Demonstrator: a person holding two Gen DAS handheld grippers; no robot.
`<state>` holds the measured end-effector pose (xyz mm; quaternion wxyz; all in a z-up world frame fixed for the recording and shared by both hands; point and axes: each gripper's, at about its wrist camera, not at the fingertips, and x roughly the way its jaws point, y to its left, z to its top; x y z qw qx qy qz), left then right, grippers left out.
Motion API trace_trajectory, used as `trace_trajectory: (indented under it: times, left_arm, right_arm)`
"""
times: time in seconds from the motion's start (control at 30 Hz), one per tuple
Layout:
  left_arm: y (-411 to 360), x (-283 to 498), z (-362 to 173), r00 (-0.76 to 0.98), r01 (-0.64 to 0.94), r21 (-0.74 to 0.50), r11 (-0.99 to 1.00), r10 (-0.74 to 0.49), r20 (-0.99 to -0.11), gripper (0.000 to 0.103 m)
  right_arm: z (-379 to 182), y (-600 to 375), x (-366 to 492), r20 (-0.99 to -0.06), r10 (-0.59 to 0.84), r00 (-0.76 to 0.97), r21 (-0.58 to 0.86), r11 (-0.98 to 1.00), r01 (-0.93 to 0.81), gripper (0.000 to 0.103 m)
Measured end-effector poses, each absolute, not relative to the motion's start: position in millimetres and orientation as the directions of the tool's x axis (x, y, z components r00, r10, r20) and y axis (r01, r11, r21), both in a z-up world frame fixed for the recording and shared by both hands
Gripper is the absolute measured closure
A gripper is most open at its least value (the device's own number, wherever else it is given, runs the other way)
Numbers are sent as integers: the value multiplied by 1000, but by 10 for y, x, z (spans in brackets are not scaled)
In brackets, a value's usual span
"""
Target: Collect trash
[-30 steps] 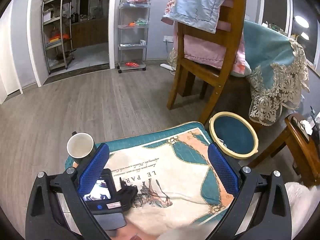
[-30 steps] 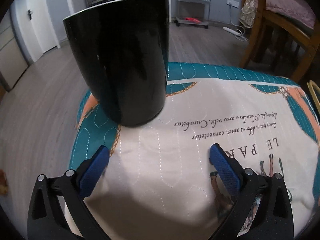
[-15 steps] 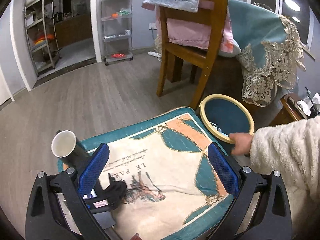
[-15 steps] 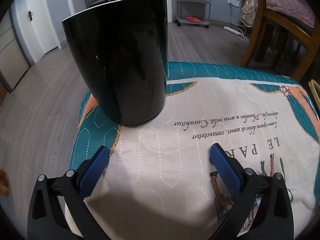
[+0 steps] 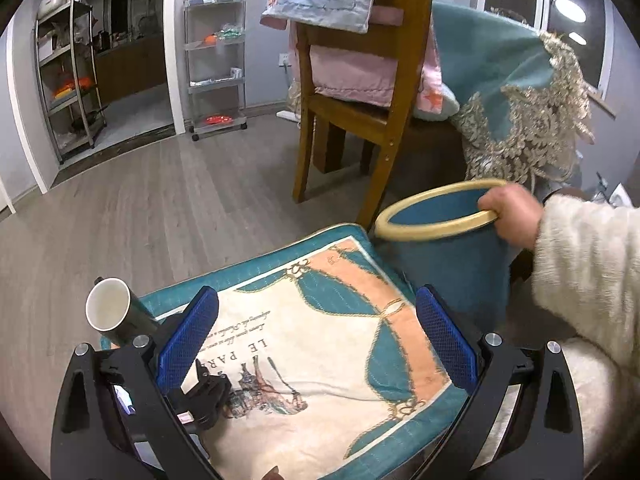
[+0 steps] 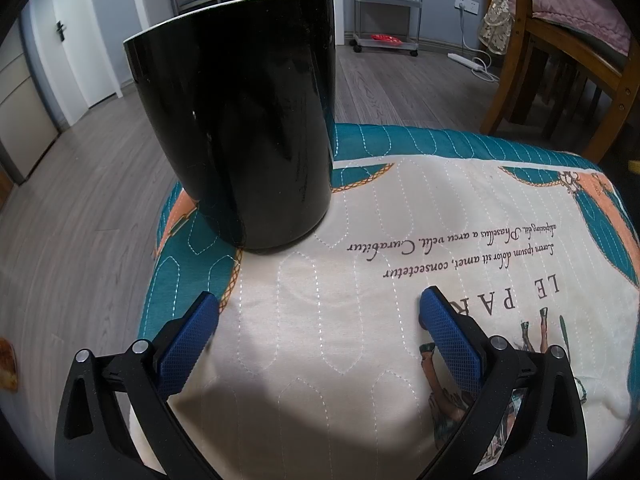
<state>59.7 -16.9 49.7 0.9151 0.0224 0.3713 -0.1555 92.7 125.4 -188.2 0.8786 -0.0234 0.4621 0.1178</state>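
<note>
Lifted: bin [image 5: 448, 256] by hand [image 5: 510, 210] | left gripper [image 5: 316, 336], right gripper [image 6: 318, 332] apart | cup [image 6: 244, 120] unmoved

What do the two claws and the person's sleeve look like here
Both claws are alike: the left claw and right claw have matte black angular frames with silver round screw heads, and fingers faced with blue cross-hatched textured pads. No cables show. The hand emerges from a fluffy cream-white fleece sleeve.
</note>
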Motion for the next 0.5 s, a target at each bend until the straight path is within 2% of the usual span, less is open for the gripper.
trace_trajectory:
  times: [0.23, 0.33, 0.5]
  left_arm:
    - [-60, 544, 575, 715, 248, -109, 963, -258, -650, 6]
    - [72, 575, 392, 695, 137, -61, 989, -140, -705, 6]
    - [178, 511, 281, 715, 91, 0, 996, -66, -696, 6]
  right_arm:
    - [-1879, 1255, 923, -818, 186, 545, 68, 971, -228, 4]
    - [-1880, 1255, 925, -818, 186, 545, 68, 971, -228, 4]
    - [-1880, 1253, 926, -818, 186, 545, 68, 971, -228, 4]
